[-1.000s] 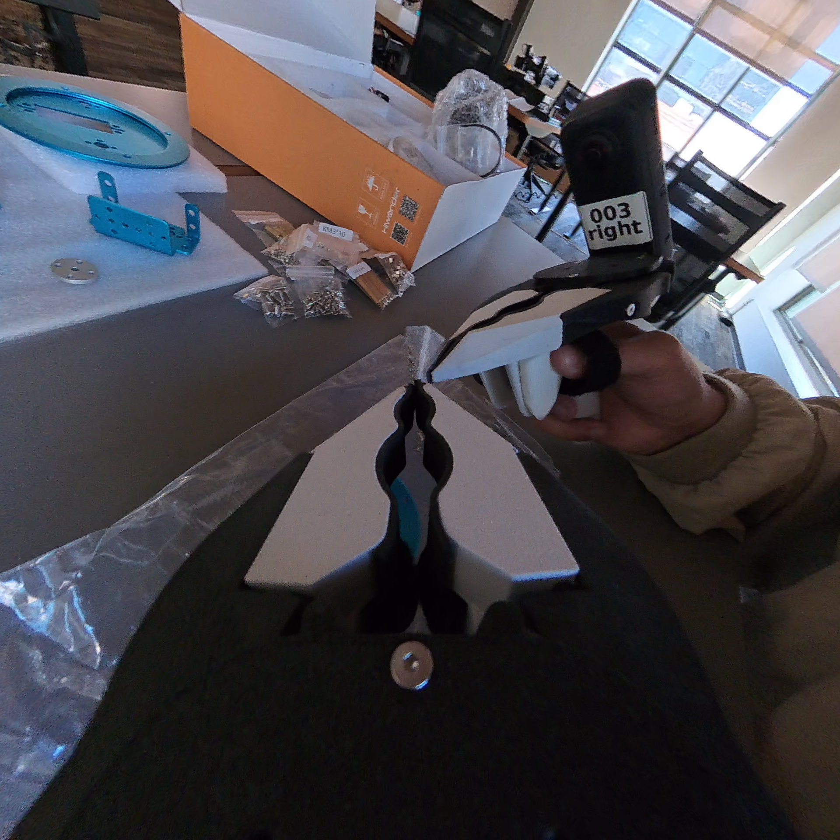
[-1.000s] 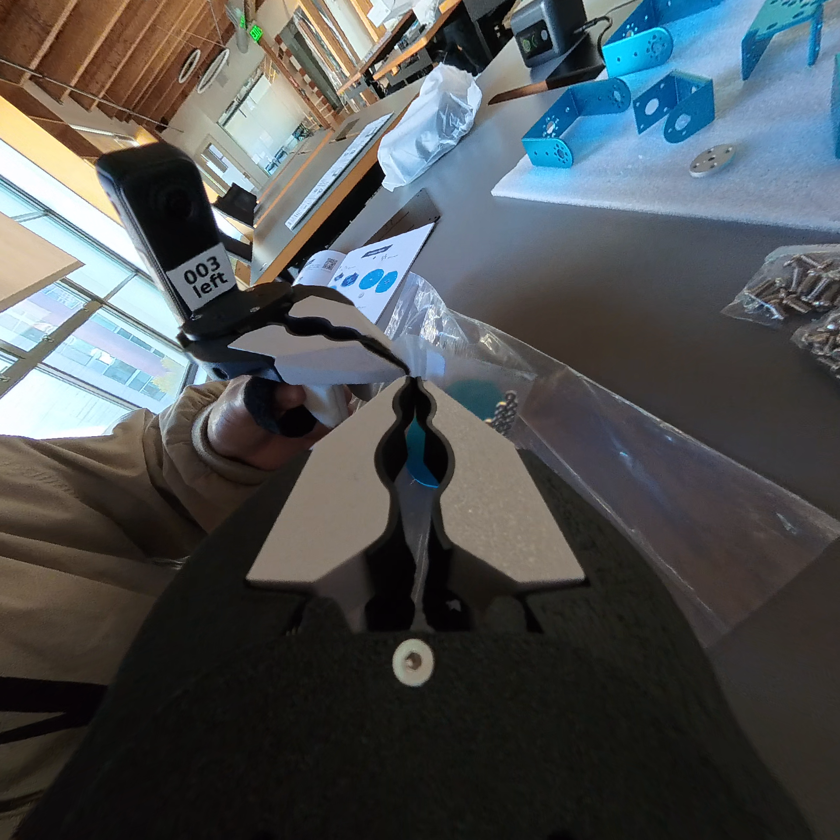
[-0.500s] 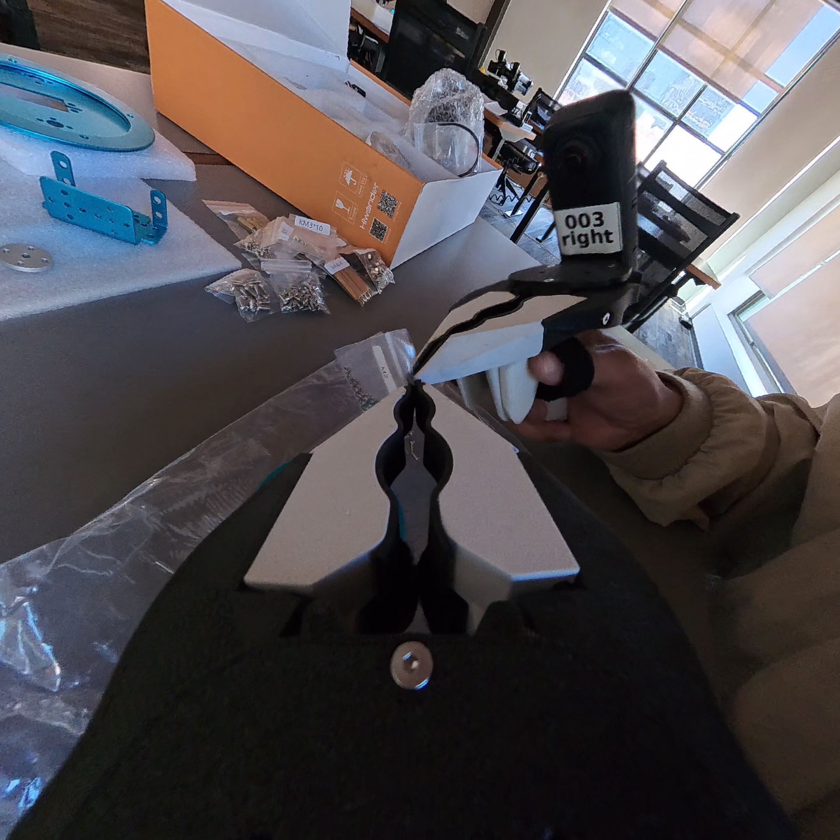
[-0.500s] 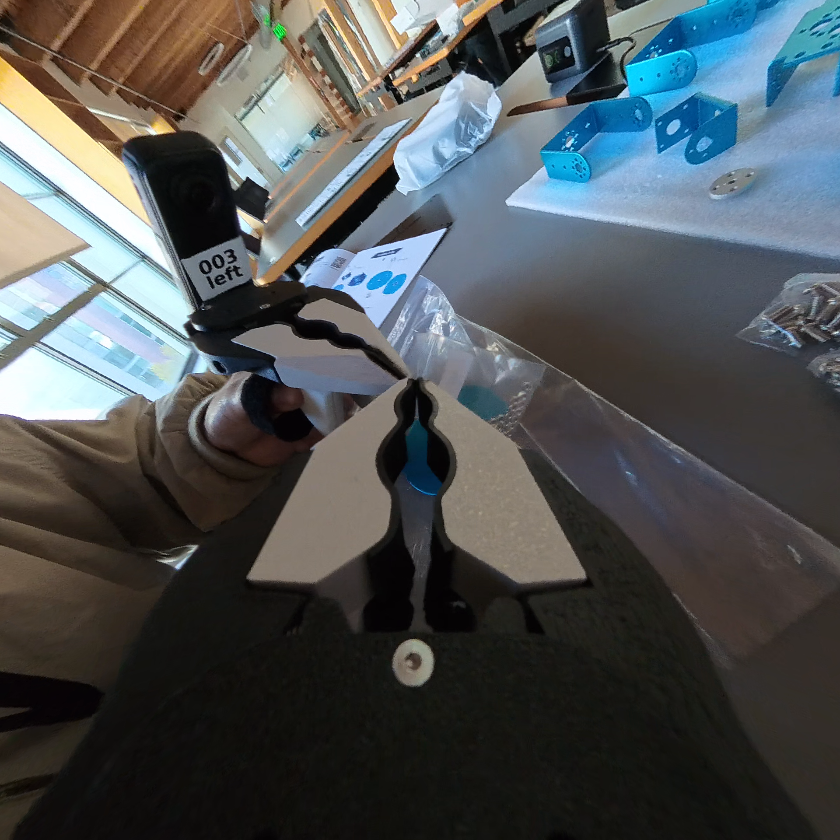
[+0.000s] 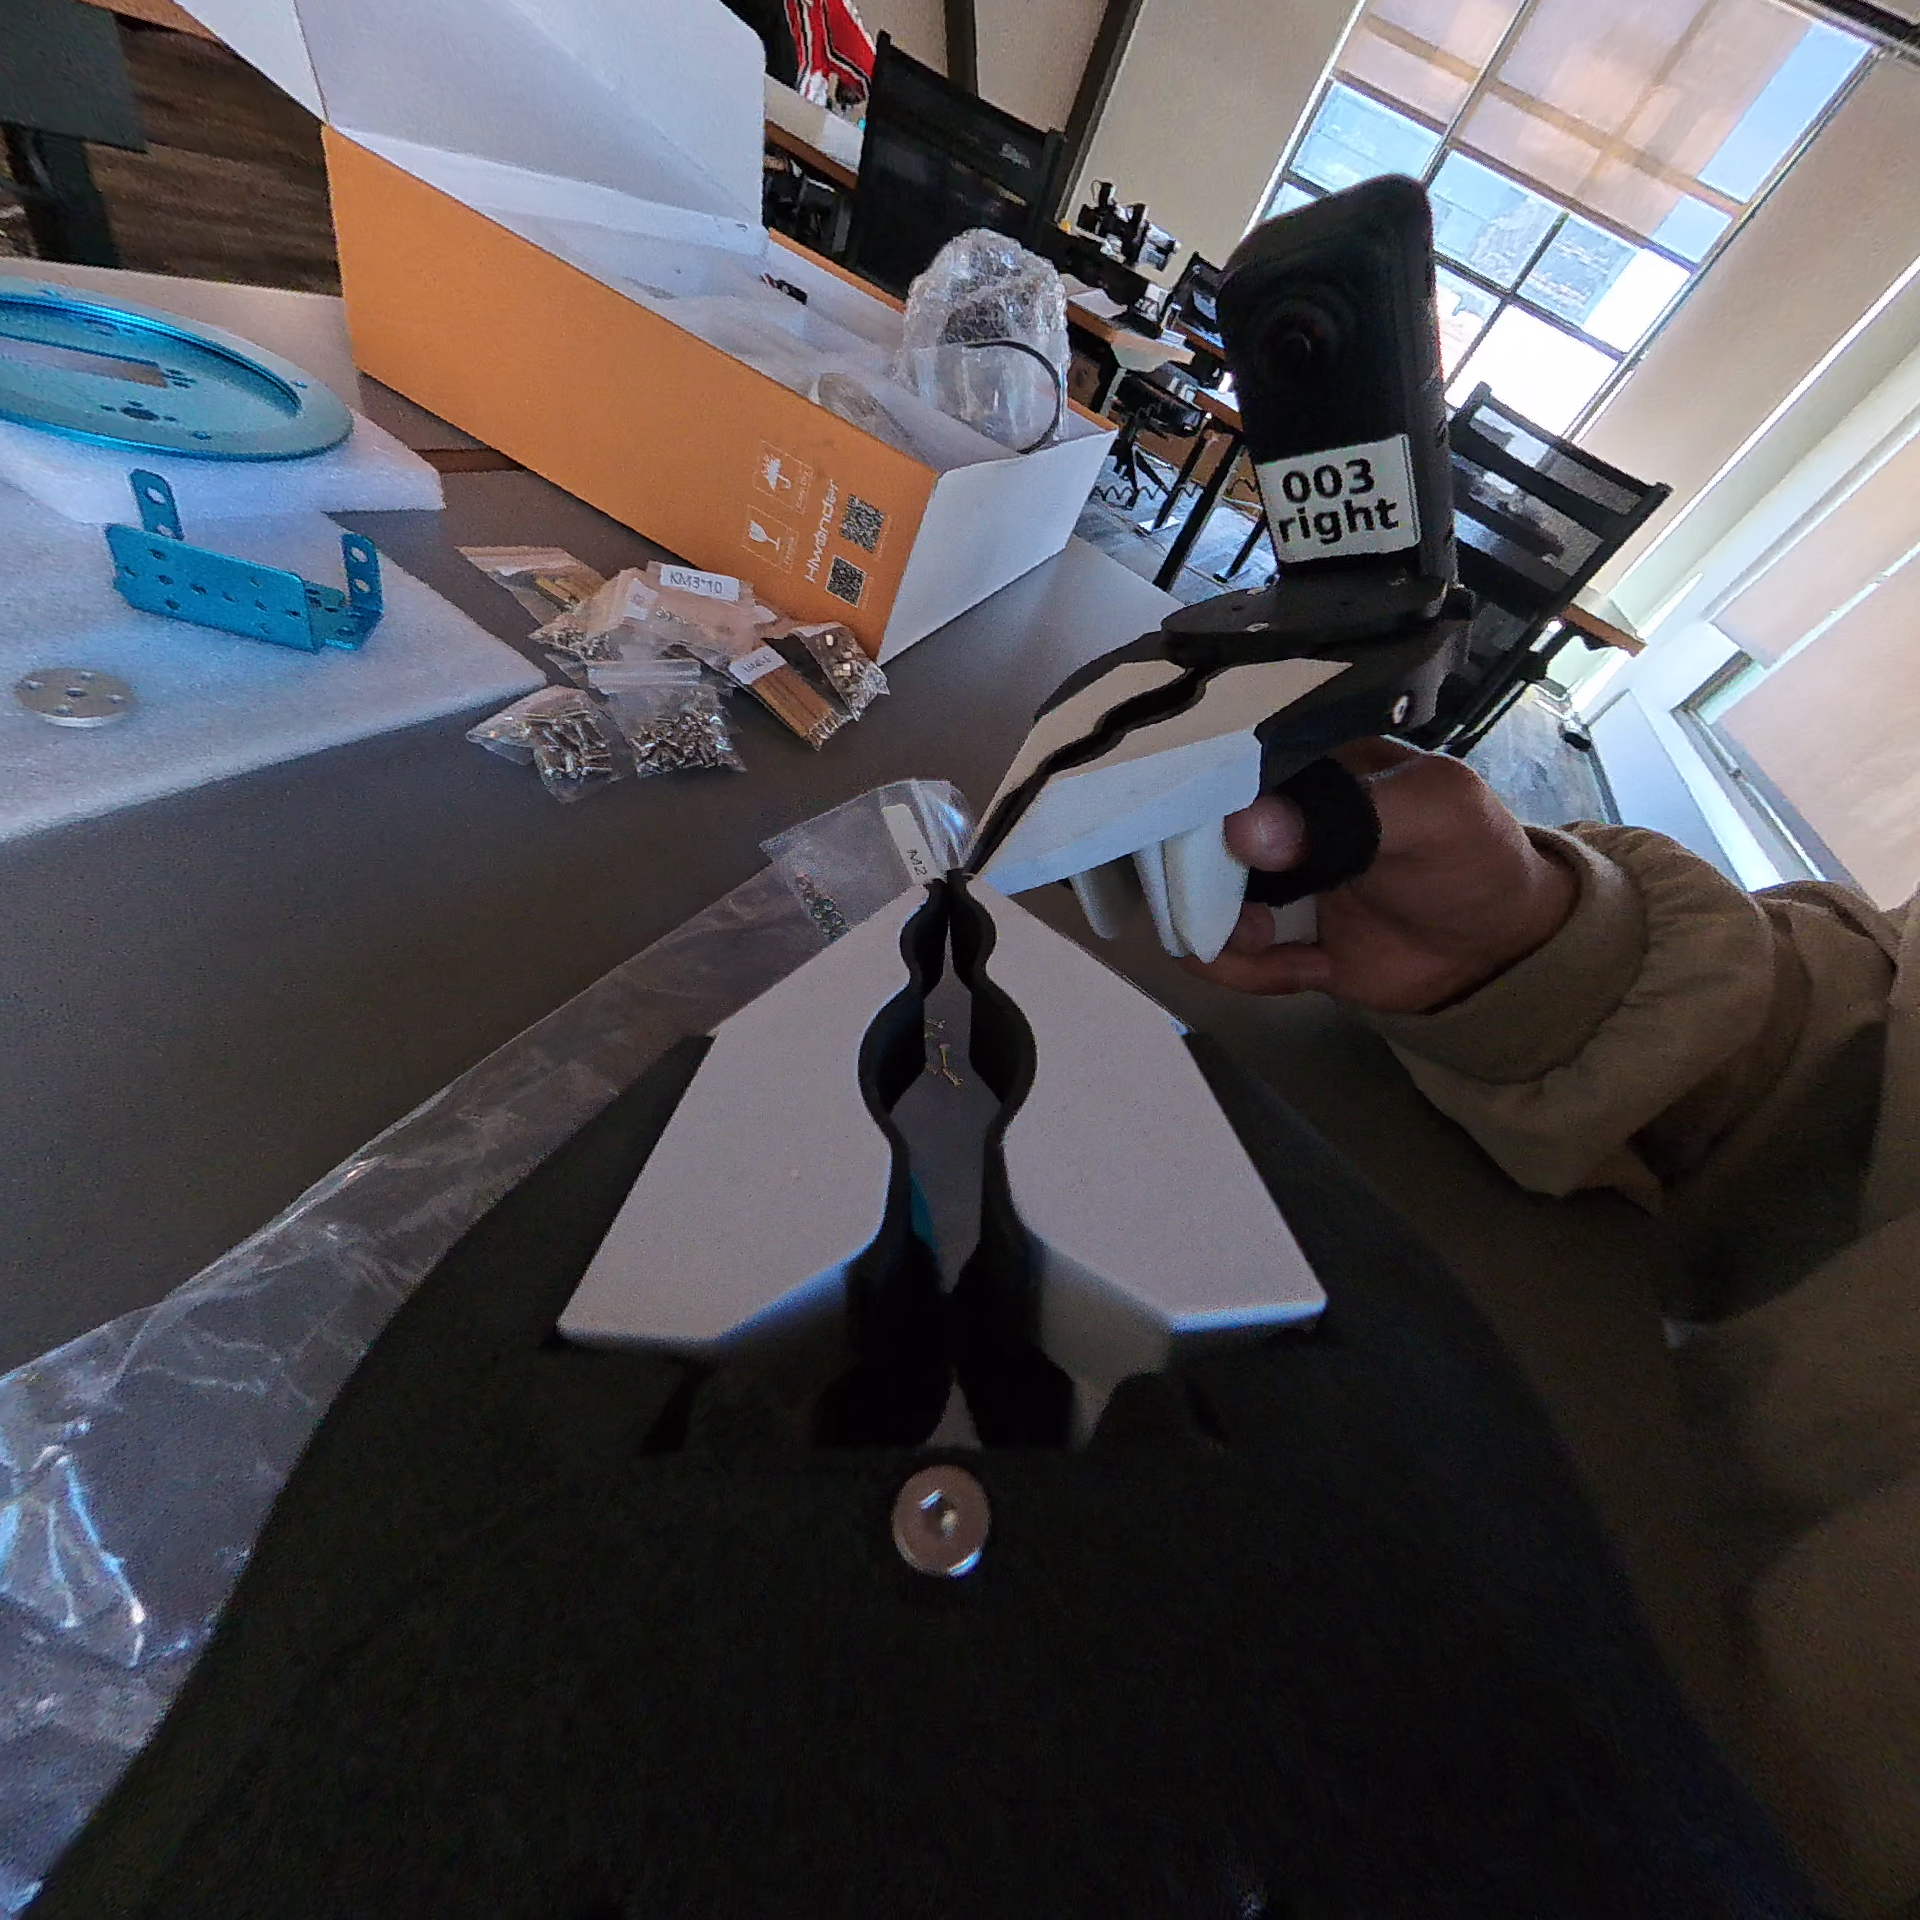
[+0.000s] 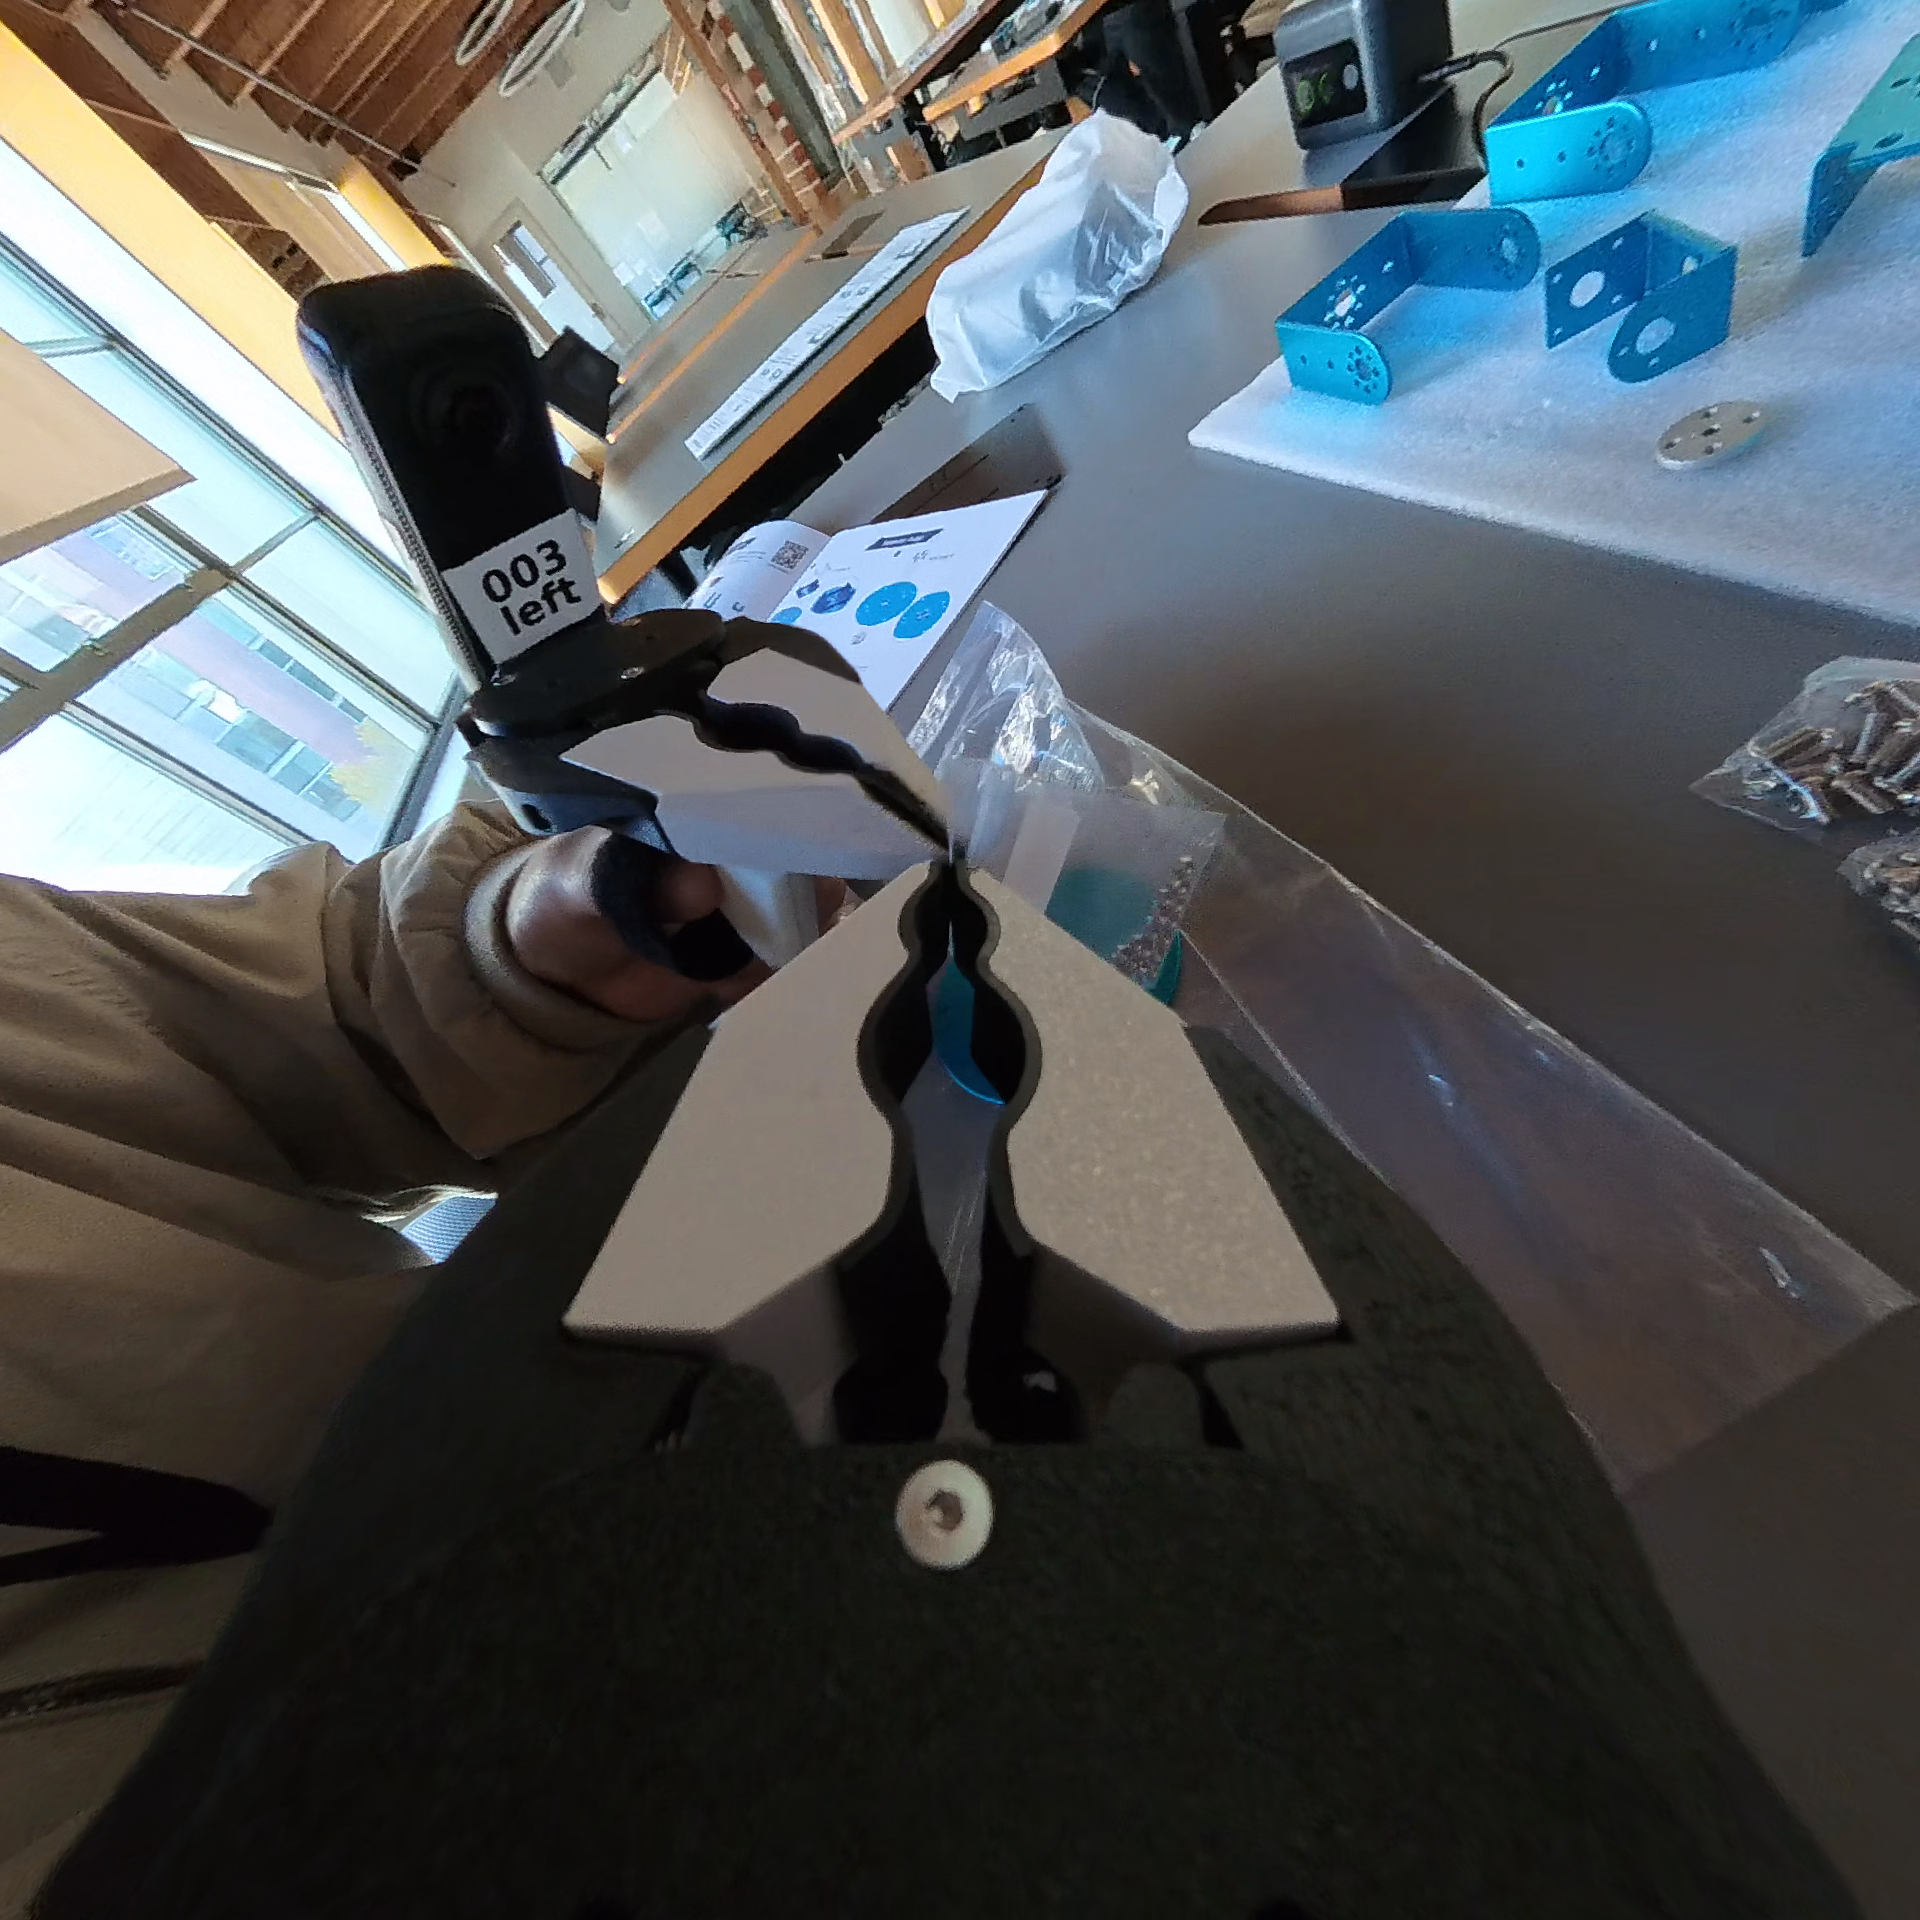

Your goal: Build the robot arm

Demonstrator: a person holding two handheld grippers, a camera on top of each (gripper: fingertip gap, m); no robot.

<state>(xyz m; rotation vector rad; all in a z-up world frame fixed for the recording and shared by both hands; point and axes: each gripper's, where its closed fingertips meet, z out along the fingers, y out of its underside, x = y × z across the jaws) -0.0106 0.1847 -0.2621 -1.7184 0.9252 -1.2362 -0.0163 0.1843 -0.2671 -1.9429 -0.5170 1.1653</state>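
Both grippers pinch one clear plastic bag (image 5: 447,1122) tip to tip: left gripper (image 5: 948,883) and right gripper (image 6: 948,864) clamped on its edge, the bag trailing down to the tabletop (image 5: 312,935).

Sunlit windows (image 5: 1538,208), possibly office desks (image 6: 831,301)

**A shared workshop or maker lab**

Long rows of work tables (image 6: 831,270) run back under exposed timber ceiling beams (image 6: 343,94) and tall windows (image 5: 1538,208). The grey bench (image 5: 312,935) carries kit parts: blue metal brackets (image 6: 1403,301) on white foam (image 6: 1558,457), bagged screws (image 5: 613,727), an open orange carton (image 5: 623,416) and a printed assembly leaflet (image 6: 883,592).
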